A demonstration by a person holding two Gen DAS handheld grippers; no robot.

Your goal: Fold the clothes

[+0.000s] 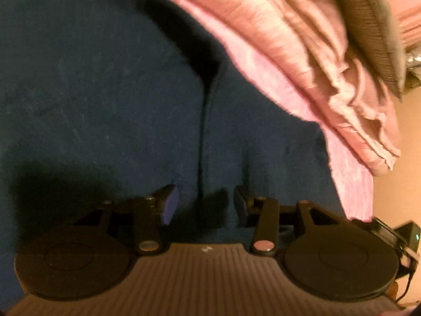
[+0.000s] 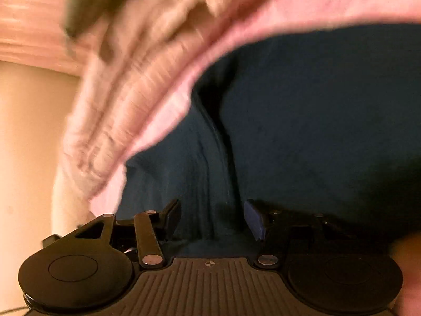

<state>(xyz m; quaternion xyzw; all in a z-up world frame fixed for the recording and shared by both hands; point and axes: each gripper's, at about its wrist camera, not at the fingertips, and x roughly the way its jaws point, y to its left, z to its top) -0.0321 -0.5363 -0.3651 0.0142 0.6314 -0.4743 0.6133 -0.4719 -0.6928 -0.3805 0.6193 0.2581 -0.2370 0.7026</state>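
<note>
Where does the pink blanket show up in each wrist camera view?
Left wrist: the pink blanket fills the upper right, bunched in folds beyond the navy garment.
Right wrist: the blanket is blurred across the upper left, again beyond the garment.
Shared landmark: the dark vertical crease in the garment, just ahead of each gripper's open fingers.

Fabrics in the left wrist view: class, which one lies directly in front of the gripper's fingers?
The dark blue garment, lying flat; the pink cloth is bunched in folds farther off, to the upper right.
</note>
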